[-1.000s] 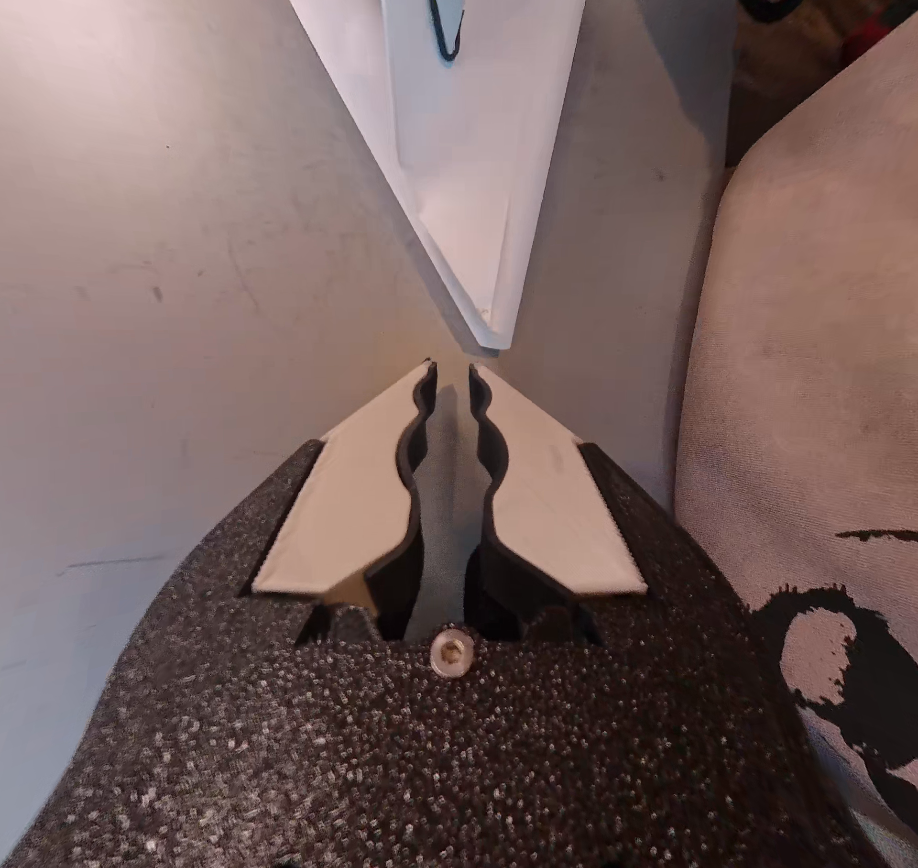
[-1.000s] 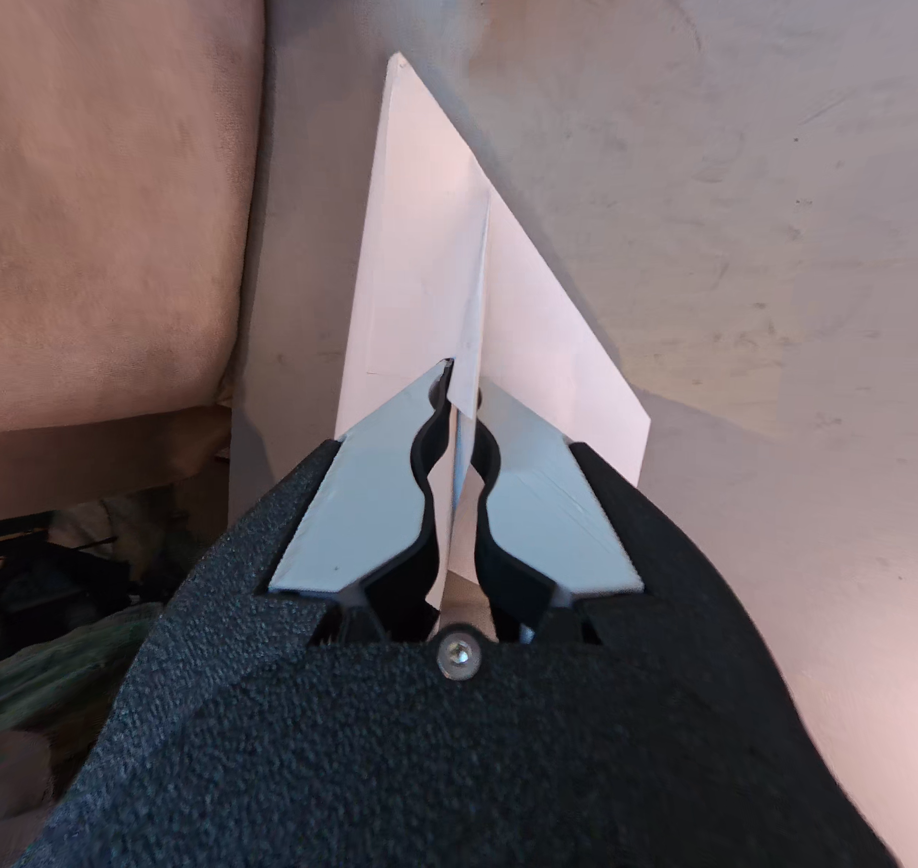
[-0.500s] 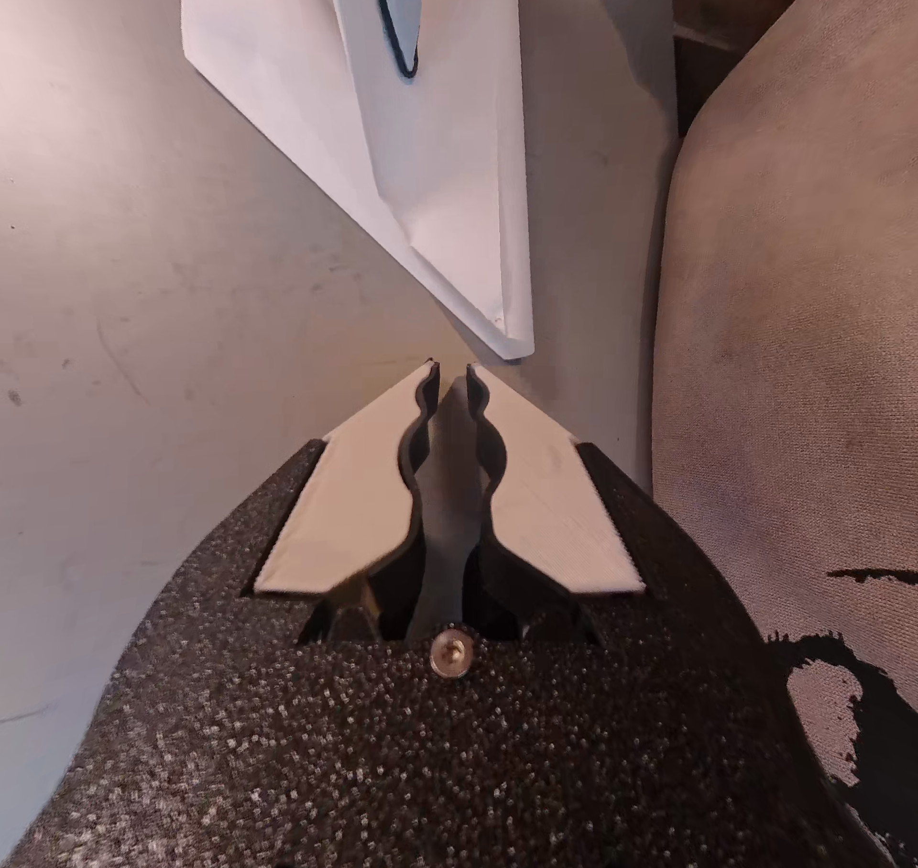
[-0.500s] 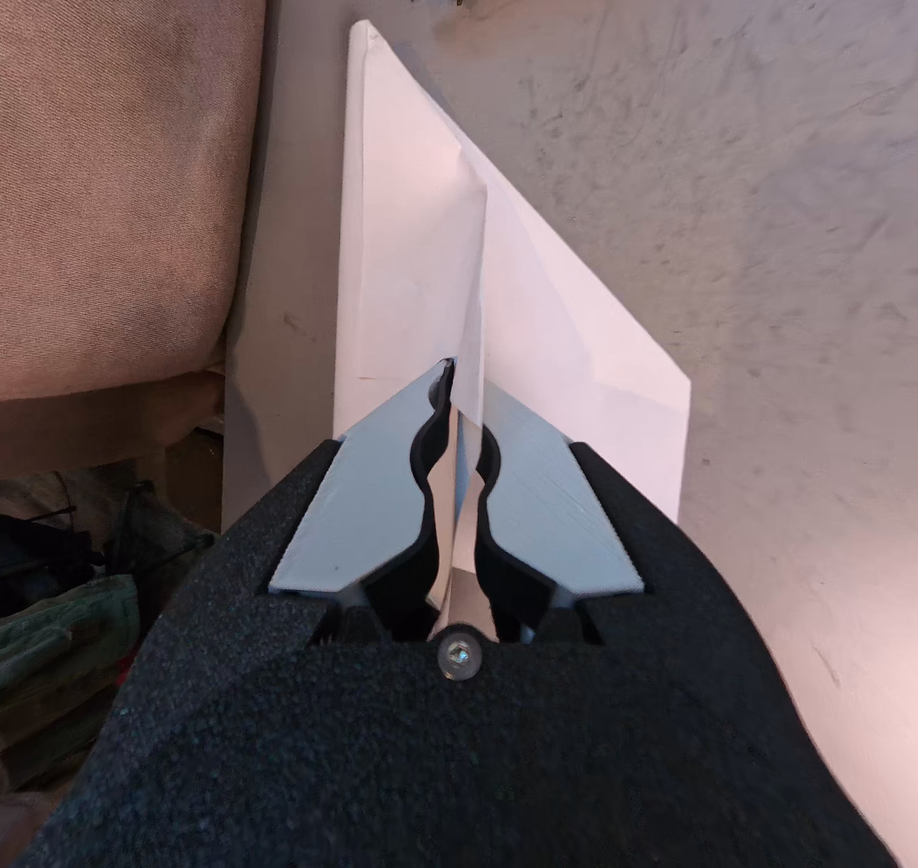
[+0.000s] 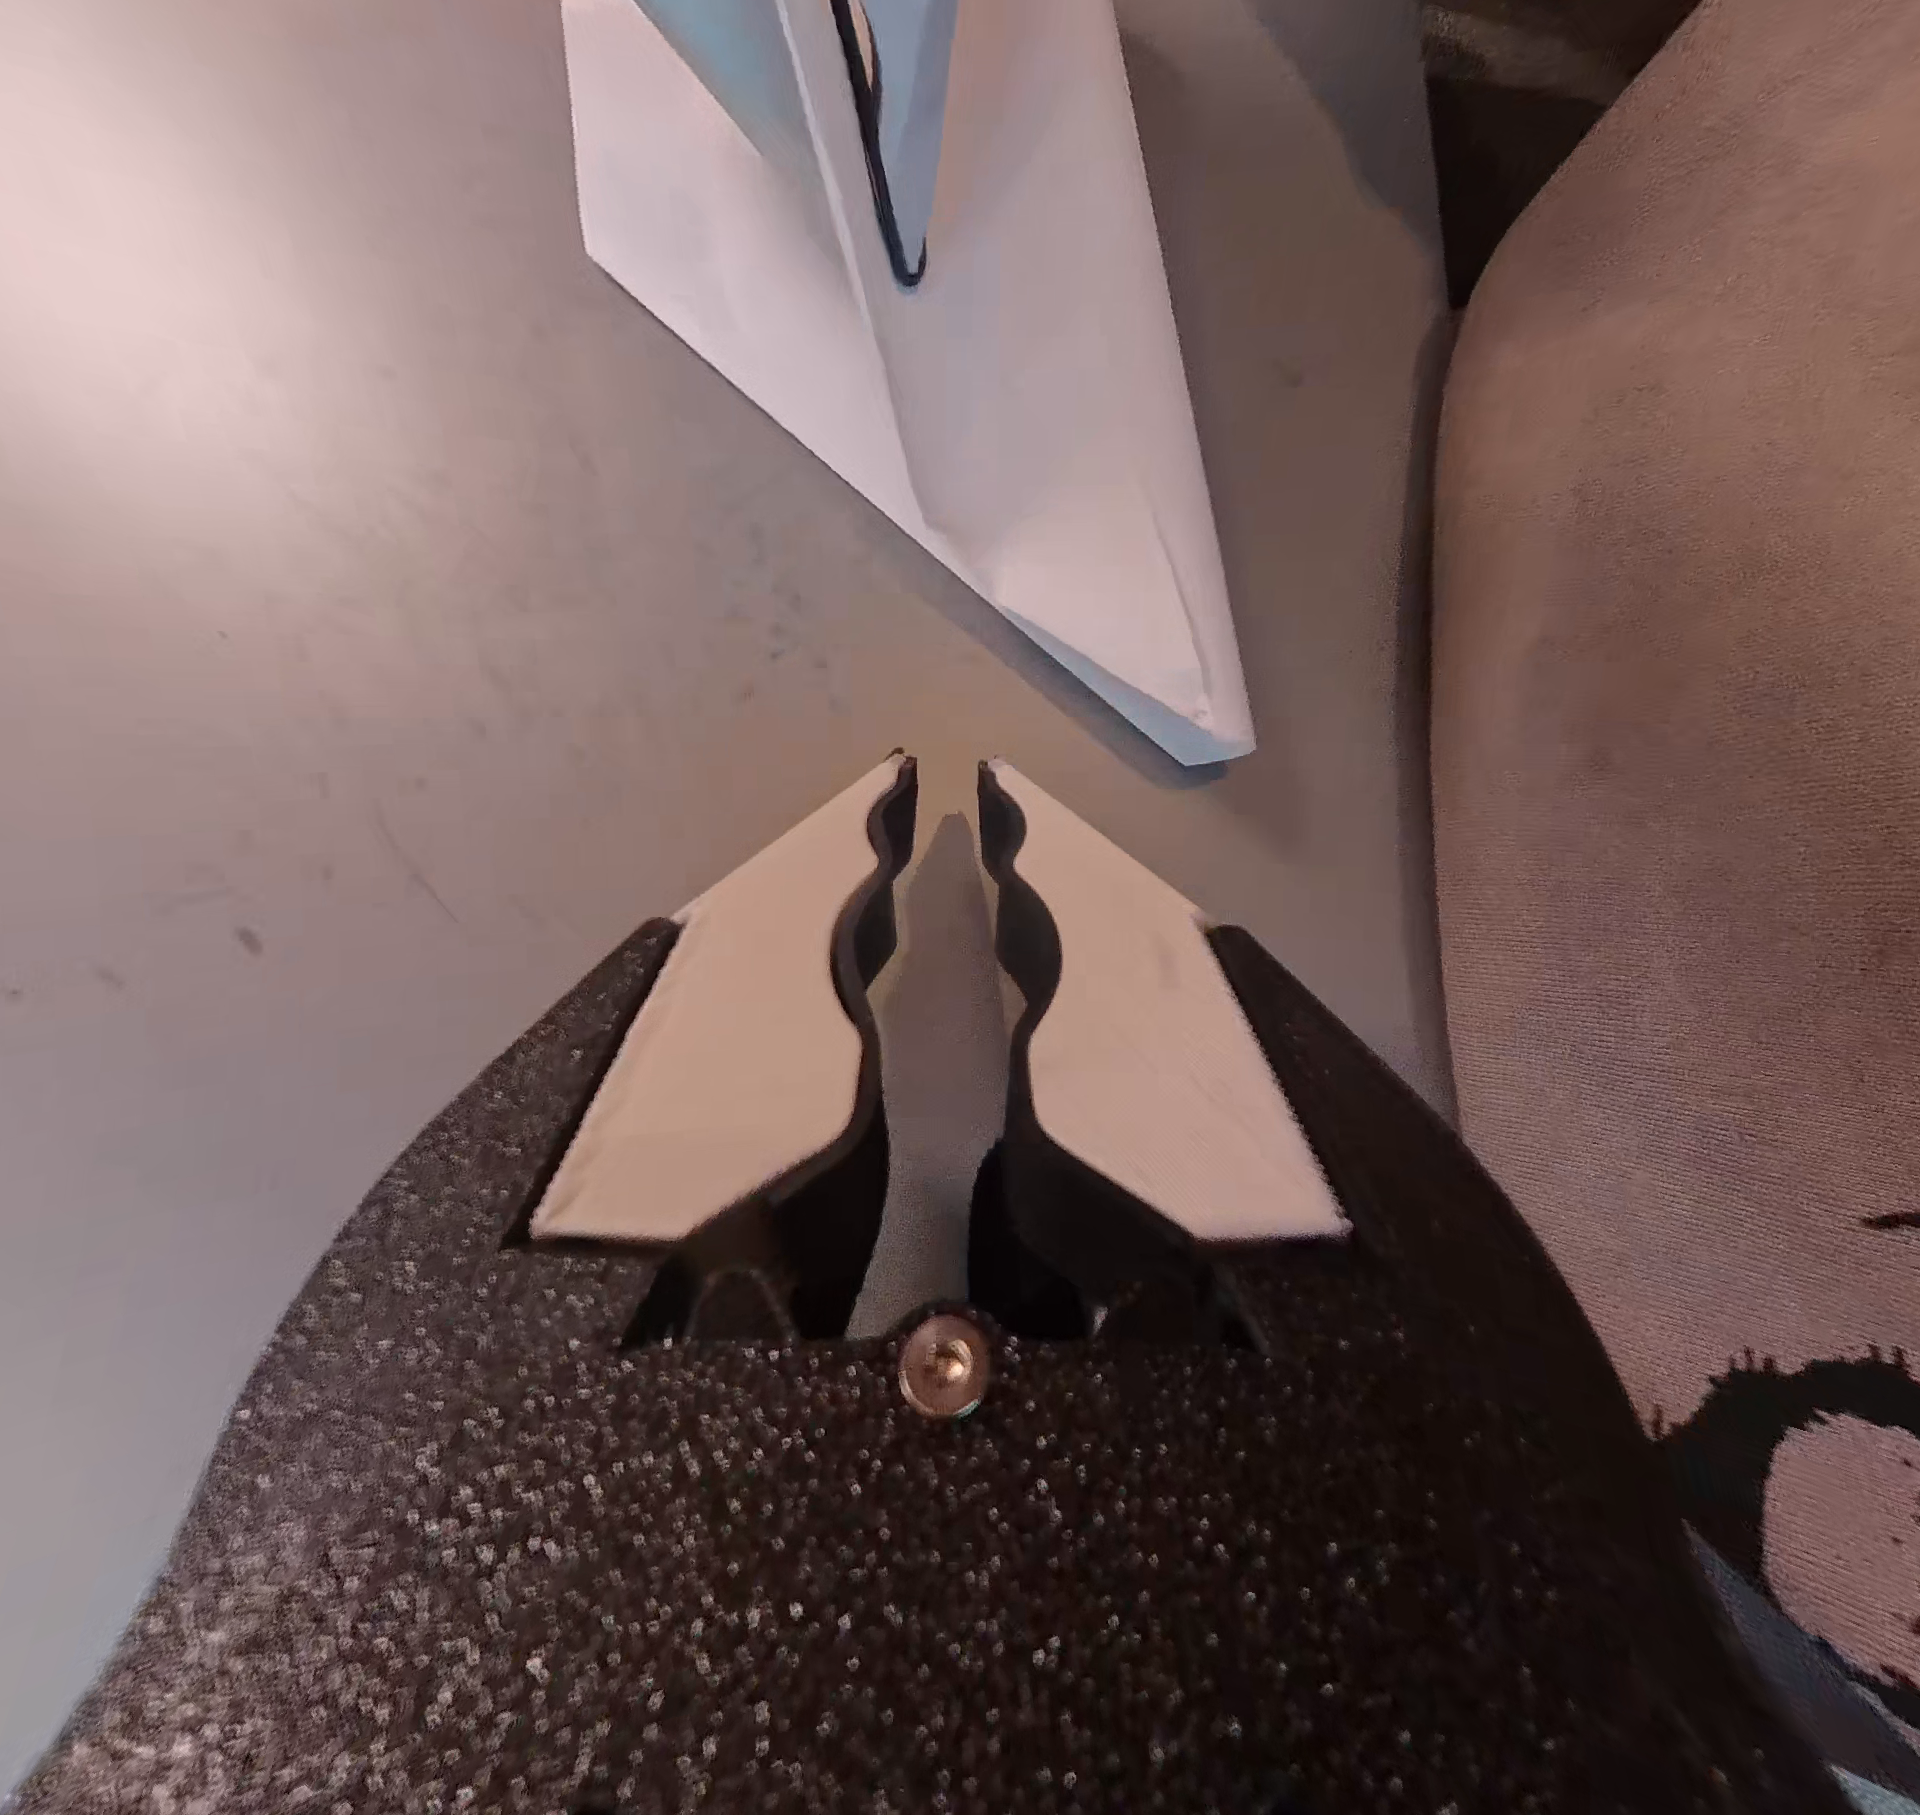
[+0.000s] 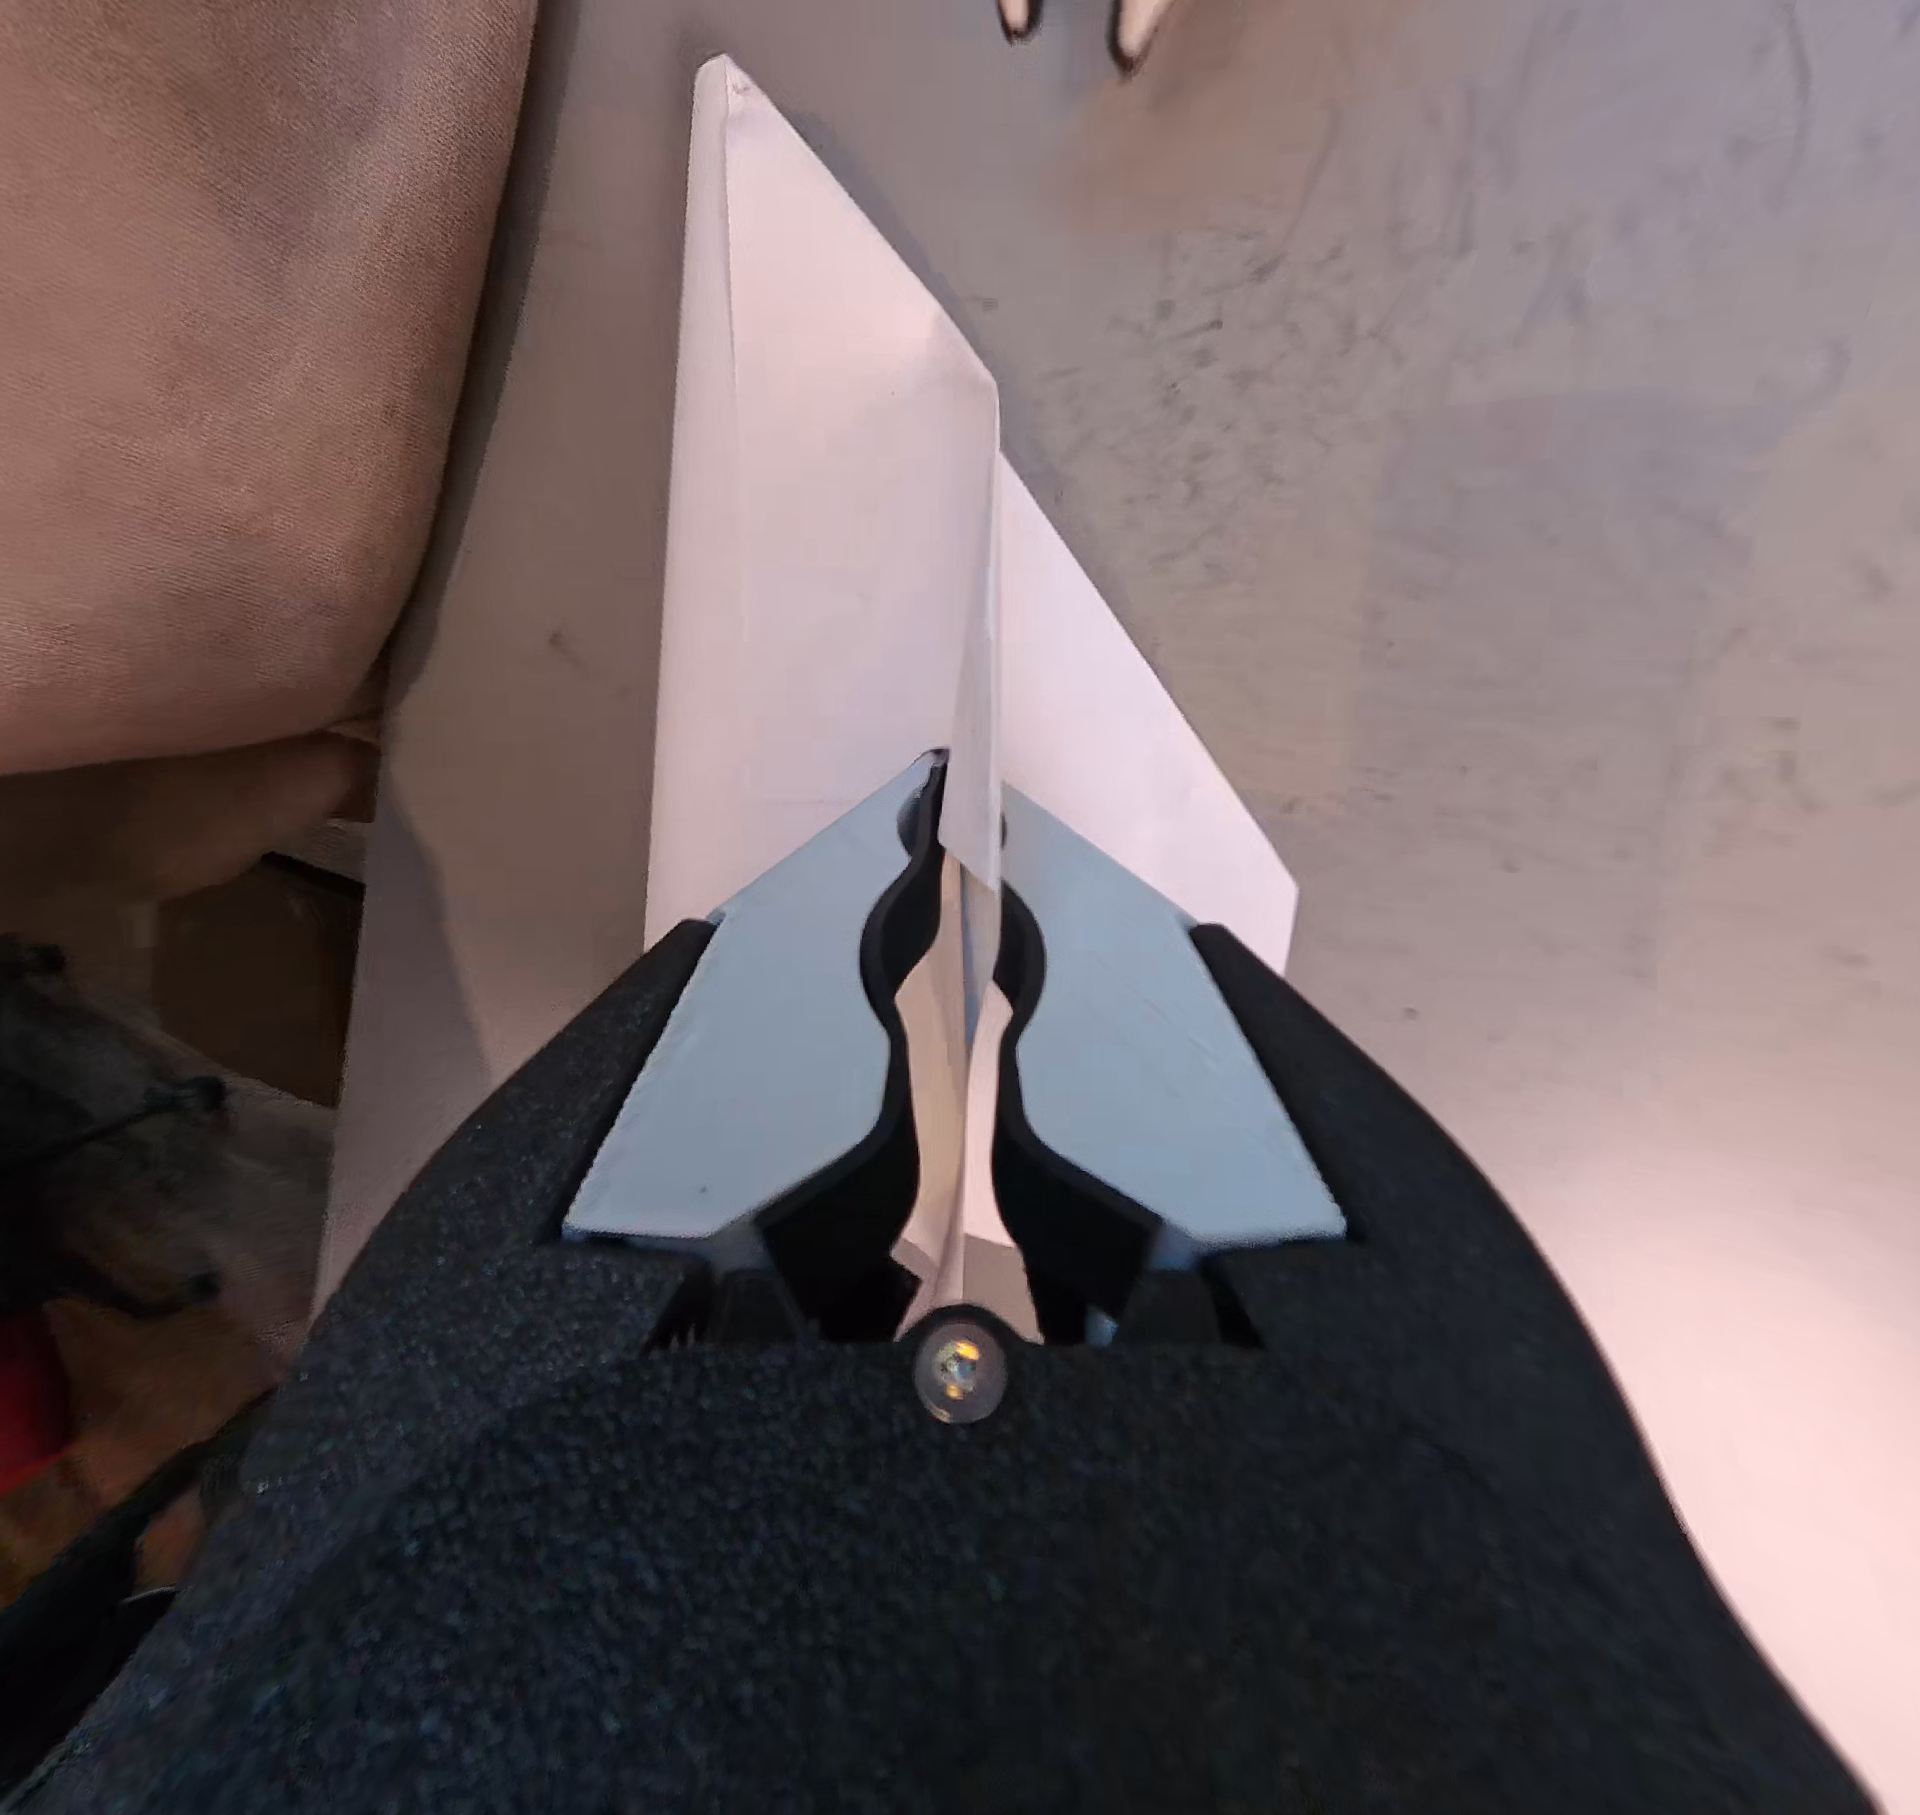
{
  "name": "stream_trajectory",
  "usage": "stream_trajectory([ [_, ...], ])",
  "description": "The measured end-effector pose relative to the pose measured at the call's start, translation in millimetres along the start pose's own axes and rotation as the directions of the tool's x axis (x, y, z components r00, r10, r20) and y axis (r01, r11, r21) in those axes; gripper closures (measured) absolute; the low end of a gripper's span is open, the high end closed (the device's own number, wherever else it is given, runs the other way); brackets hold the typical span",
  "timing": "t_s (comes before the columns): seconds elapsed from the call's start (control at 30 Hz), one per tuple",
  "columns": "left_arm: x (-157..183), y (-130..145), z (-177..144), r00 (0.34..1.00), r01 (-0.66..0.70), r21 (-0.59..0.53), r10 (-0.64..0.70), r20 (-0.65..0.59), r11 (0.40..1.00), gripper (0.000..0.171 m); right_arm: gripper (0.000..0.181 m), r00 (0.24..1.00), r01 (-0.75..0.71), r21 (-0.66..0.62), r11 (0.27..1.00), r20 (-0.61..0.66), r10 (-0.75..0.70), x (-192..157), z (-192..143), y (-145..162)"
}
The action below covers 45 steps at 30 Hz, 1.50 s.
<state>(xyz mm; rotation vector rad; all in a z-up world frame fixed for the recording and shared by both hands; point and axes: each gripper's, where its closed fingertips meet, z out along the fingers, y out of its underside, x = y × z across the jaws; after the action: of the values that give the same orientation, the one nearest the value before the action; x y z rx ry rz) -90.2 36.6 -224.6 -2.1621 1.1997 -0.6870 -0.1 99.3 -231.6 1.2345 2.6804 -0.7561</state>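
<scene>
A white folded paper [image 5: 1039, 477], pointed like a dart, lies on a grey table [image 5: 312, 518]. My right gripper [image 6: 971, 778] is shut on the paper's raised middle fold [image 6: 982, 622] at its wide end; the wings [image 6: 831, 539] spread flat on both sides. My left gripper [image 5: 948, 763] is shut and empty, with only a thin slit between its fingers. It sits just left of the paper's pointed tip [image 5: 1216, 737] without touching it. The left gripper also shows at the top of the right wrist view [image 6: 1070, 30], and the right gripper at the top of the left wrist view [image 5: 906, 269].
A beige fabric cushion [image 5: 1662, 622] with a black print [image 5: 1766, 1453] runs along the table edge next to the paper; it also shows in the right wrist view [image 6: 208, 311]. Dark clutter [image 6: 104, 1142] lies below the table edge. Bare grey tabletop [image 6: 1455, 415] lies on the other side. The left gripper's tips are roughly 12 cm from the right gripper's.
The paper has turned, and its tip has shifted from straight ahead of my left gripper to its right. The right gripper kept its hold on the fold. Both grippers are closer together.
</scene>
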Motion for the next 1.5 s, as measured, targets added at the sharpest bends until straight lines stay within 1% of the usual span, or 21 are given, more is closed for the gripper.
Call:
stream_trajectory([
  [0.1,-19,-20,9,0.997,-0.078,0.009,0.078,0.003,0.997,0.161,0.181,0.973,0.176,-0.015,0.984,-0.147,-0.176,8,-12,-15],
  [0.17,-21,-45,17,0.995,-0.09,0.06,0.093,-0.042,0.994,0.16,0.181,0.943,0.261,-0.045,0.964,-0.201,-0.264,7,-20,-23],
  [0.23,-24,-64,31,0.991,-0.111,0.1,0.118,-0.069,0.989,0.162,0.181,0.925,0.298,-0.075,0.952,-0.223,-0.307,1,-25,-26],
  [0.27,-22,-67,40,0.987,-0.108,0.091,0.118,-0.111,0.99,0.163,0.181,0.923,0.303,-0.087,0.949,-0.223,-0.315,-4,-26,-25],
  [0.33,-6,-70,57,0.969,-0.107,0.074,0.12,-0.214,0.992,0.165,0.181,0.924,0.295,-0.094,0.951,-0.225,-0.309,-13,-27,-21],
  [0.37,0,-65,65,0.962,-0.135,0.046,0.142,-0.232,0.99,0.169,0.181,0.929,0.283,-0.088,0.955,-0.225,-0.295,-19,-26,-19],
  [0.4,1,-57,73,0.961,-0.174,0.004,0.171,-0.22,0.985,0.171,0.181,0.933,0.268,-0.079,0.96,-0.226,-0.279,-23,-25,-16],
  [0.43,0,-52,77,0.959,-0.205,-0.014,0.198,-0.201,0.979,0.171,0.181,0.939,0.253,-0.073,0.965,-0.224,-0.263,-28,-23,-13],
  [0.5,0,-49,74,0.96,-0.208,-0.014,0.201,-0.195,0.978,0.171,0.181,0.954,0.212,-0.058,0.976,-0.204,-0.22,-38,-17,-6],
  [0.57,-8,-44,67,0.966,-0.21,-0.037,0.201,-0.165,0.977,0.171,0.181,0.97,0.165,-0.038,0.986,-0.175,-0.169,-43,-9,-1],
  [0.67,-16,-39,61,0.972,-0.191,-0.042,0.183,-0.145,0.981,0.171,0.181,0.983,0.122,-0.026,0.992,-0.137,-0.125,-37,5,0],
  [0.77,-17,-39,60,0.975,-0.16,-0.012,0.156,-0.159,0.987,0.171,0.181,0.984,0.135,-0.034,0.99,-0.112,-0.138,-24,15,-7],
  [0.9,-20,-37,57,0.978,-0.154,0.004,0.153,-0.144,0.988,0.171,0.181,0.991,0.108,-0.046,0.993,-0.079,-0.111,-14,19,-11],
  [1.0,-22,-36,55,0.979,-0.145,0.009,0.145,-0.143,0.989,0.171,0.181,0.993,0.08,-0.034,0.996,-0.088,-0.082,-7,21,-12],
  [1.1,-28,-30,43,0.981,-0.149,-0.024,0.144,-0.131,0.989,0.171,0.181,0.993,0.06,-0.009,0.998,-0.1,-0.061,-3,20,-14],
  [1.17,-30,-22,26,0.979,-0.169,-0.052,0.161,-0.124,0.984,0.171,0.181,0.992,0.062,-0.008,0.998,-0.109,-0.063,-3,20,-14],
  [1.23,-31,-13,10,0.984,-0.141,-0.06,0.133,-0.115,0.988,0.171,0.181,0.991,0.065,-0.012,0.998,-0.114,-0.066,-2,20,-15],
  [1.27,-27,-8,2,0.985,-0.12,-0.051,0.112,-0.13,0.991,0.171,0.181,0.991,0.067,-0.013,0.998,-0.116,-0.068,-2,20,-15],
  [1.33,-6,-1,-11,0.976,-0.096,-0.023,0.09,-0.2,0.995,0.171,0.181,0.99,0.069,-0.016,0.997,-0.122,-0.071,-1,20,-15],
  [1.37,3,5,-15,0.973,-0.099,-0.027,0.091,-0.21,0.995,0.171,0.181,0.99,0.07,-0.019,0.997,-0.122,-0.071,-1,20,-15],
  [1.5,22,32,-13,0.98,-0.134,-0.097,0.117,-0.158,0.986,0.171,0.181,0.989,0.072,-0.032,0.997,-0.13,-0.075,1,20,-16],
])
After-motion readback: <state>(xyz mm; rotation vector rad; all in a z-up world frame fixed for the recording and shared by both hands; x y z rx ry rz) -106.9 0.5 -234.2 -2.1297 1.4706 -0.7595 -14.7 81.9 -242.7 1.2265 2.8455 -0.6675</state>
